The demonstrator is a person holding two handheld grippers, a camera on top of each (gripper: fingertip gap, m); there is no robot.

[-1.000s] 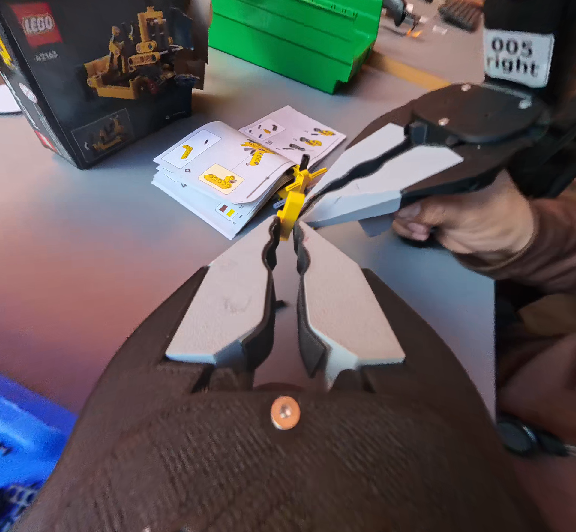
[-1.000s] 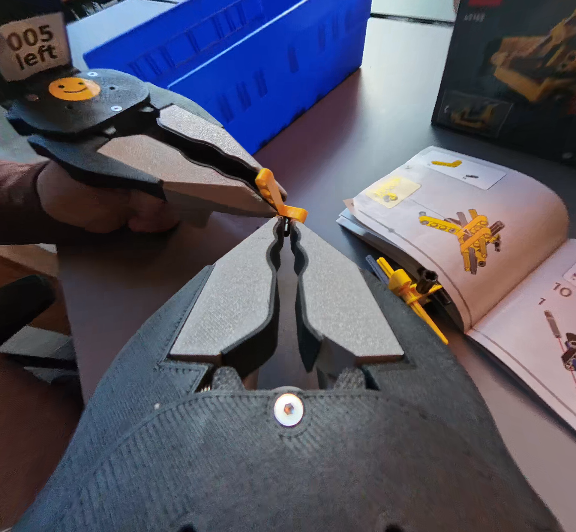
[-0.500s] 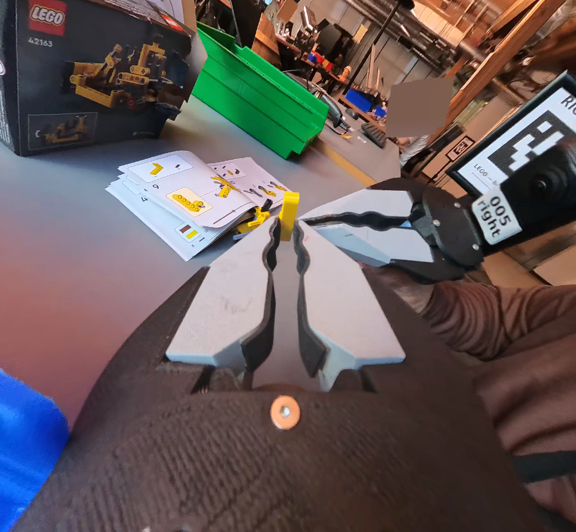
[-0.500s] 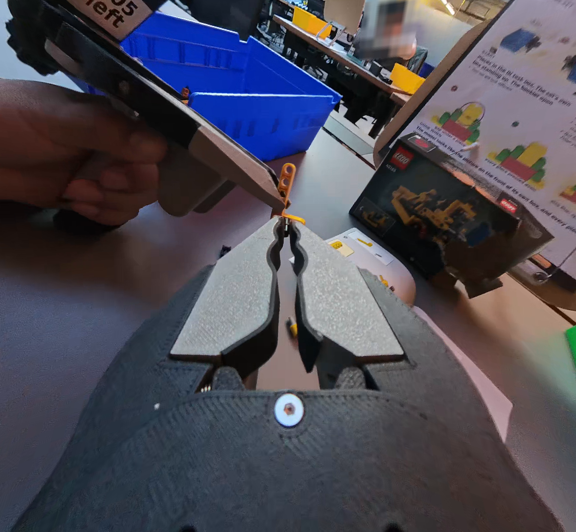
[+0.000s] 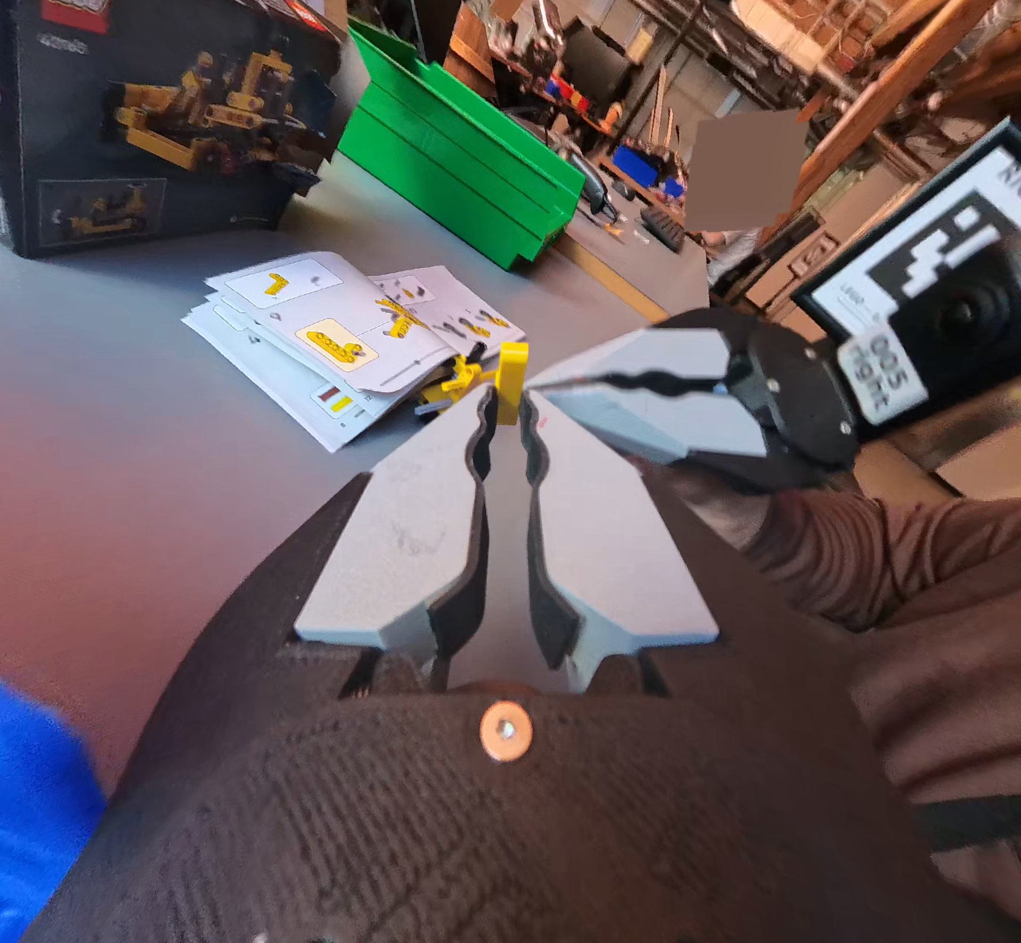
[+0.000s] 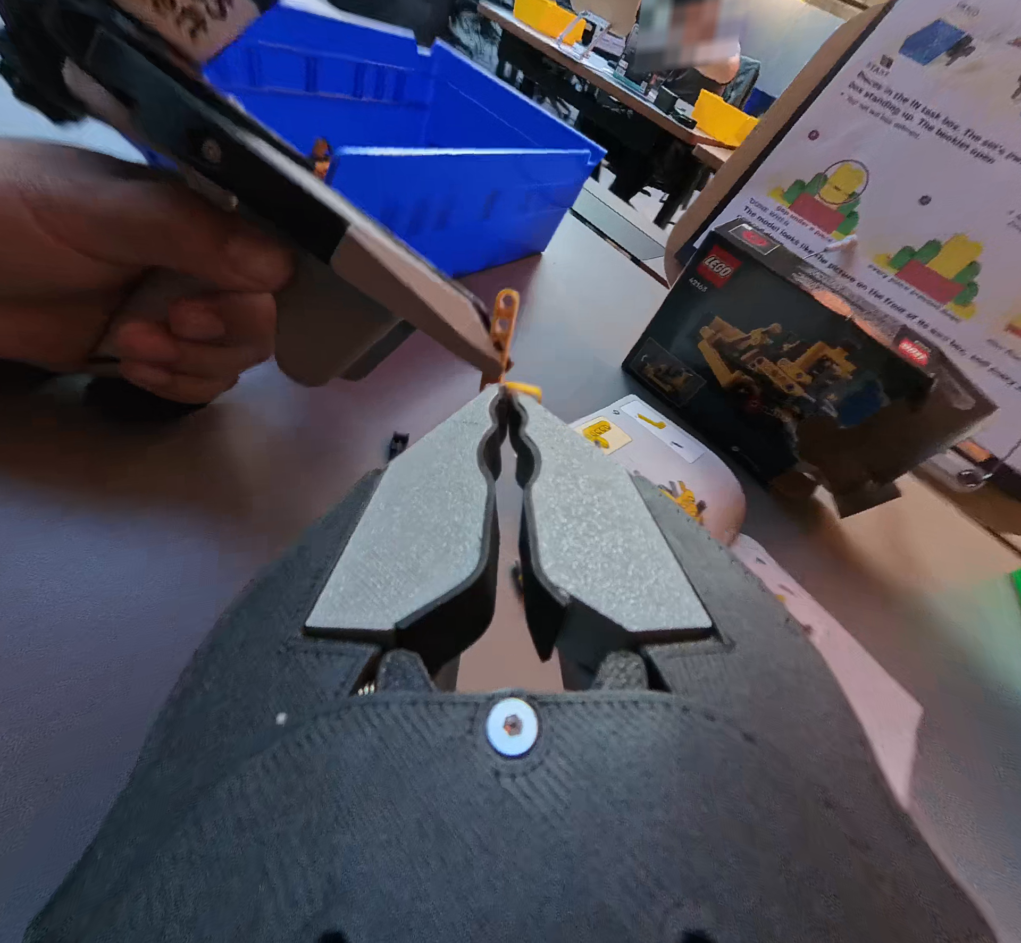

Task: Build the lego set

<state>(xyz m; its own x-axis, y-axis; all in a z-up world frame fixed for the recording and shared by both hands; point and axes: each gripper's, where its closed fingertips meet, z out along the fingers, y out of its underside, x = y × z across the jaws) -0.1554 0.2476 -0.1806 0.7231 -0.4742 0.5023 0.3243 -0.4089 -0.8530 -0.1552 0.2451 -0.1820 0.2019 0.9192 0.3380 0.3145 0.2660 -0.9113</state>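
The yellow beam [image 5: 511, 375] looks like smooth, glossy plastic. The gripper fingers [image 6: 420, 519] carry grey, grainy matt faces on ribbed black printed plastic, with a shiny metal screw [image 6: 511, 726]. The booklet [image 5: 331, 331] is smooth paper, the box [image 5: 160, 88] printed card, the far green bin [image 5: 453, 165] glossy plastic, the table [image 5: 110, 419] matt grey.

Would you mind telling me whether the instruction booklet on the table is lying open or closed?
Open. The booklet lies flat on the grey table with its pages spread and the near page curling over small yellow parts.
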